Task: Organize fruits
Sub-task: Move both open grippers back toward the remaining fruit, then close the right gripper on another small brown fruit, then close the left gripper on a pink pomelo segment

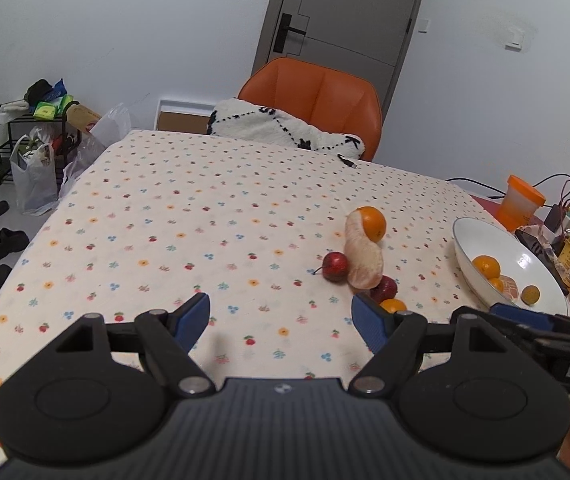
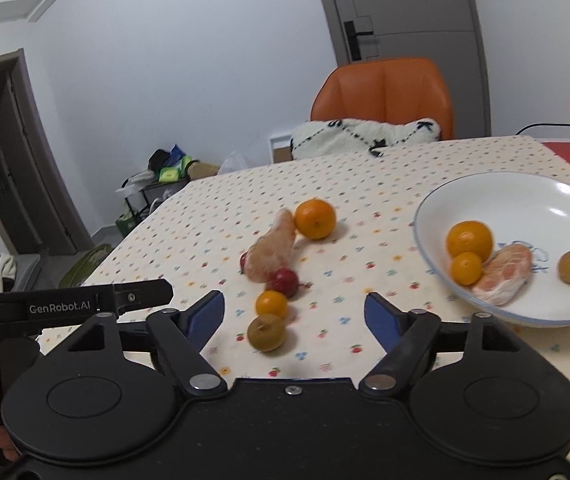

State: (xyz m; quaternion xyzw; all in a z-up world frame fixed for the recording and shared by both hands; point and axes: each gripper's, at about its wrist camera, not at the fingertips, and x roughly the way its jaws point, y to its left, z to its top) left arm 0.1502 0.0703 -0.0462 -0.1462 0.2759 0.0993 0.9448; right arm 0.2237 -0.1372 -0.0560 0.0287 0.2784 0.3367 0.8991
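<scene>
Tongs come first in both views: the right tongs [image 2: 295, 312] stand wide apart and hold nothing, and the left tongs [image 1: 281, 318] are also wide apart and empty, low over the counter [image 1: 157, 216] with its flowered cloth. I judge both are opened for the next pick.

Just ahead of the right tongs lies a brown fruit [image 2: 266, 332], touching a small orange [image 2: 271, 304] behind it. Next comes a red fruit [image 2: 285, 282], then a peeled segment [image 2: 271, 252], which hides most of a second red fruit [image 1: 335, 266], and last a big orange [image 2: 315, 218] leaning on the far end of the segment. This row is the fruit not yet sorted.

To the right stands the bowl [image 2: 525, 200], near the row but apart from it. It holds two oranges, another peeled segment and one brown fruit, so the task looks about half done. The bowl is close to the right tongs, so probably this side carries the fruit over. The brown fruit is nearest and round; it may roll when the tongs close.

Beyond the counter stands an orange chair [image 1: 317, 100] with a cushion.
</scene>
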